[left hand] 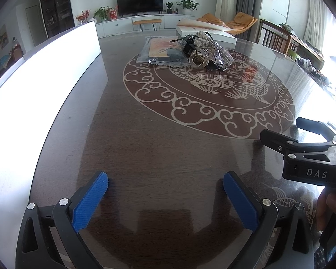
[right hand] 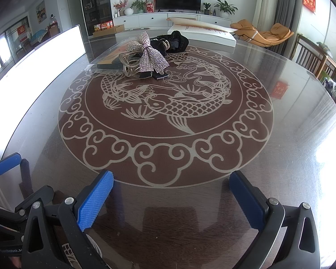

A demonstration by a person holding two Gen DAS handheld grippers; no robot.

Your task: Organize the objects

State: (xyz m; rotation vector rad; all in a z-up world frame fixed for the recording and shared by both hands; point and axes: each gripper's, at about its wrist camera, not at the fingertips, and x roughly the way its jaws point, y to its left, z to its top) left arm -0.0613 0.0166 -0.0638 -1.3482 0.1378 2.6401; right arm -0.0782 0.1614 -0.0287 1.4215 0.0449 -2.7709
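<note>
L gripper (left hand: 165,198) & R gripper (right hand: 171,198): both jaws wide, empty, low over glass table (right hand: 280,157). Far side, 1 pile: 1 rhinestone bow (right hand: 148,55), 1 gold claw clip (right hand: 128,65), 1 black furry piece (right hand: 178,40), 1 flat packet (left hand: 159,50)

Left gripper (left hand: 165,185): occupies the lower part of the left wrist frame. Both blue-padded fingers (left hand: 89,201) are spread wide apart, one at lower left, one at lower right. Nothing sits between them.

Right gripper (right hand: 171,186): occupies the lower part of the right wrist frame. Its fingers (right hand: 95,199) are likewise spread wide, with nothing in the gap.

Cross-views: the right gripper also appears at the right edge of the left wrist frame, fingers parted, with part of a hand (left hand: 329,204) gripping below it. The left gripper shows at the lower left edge of the right wrist frame.
</note>
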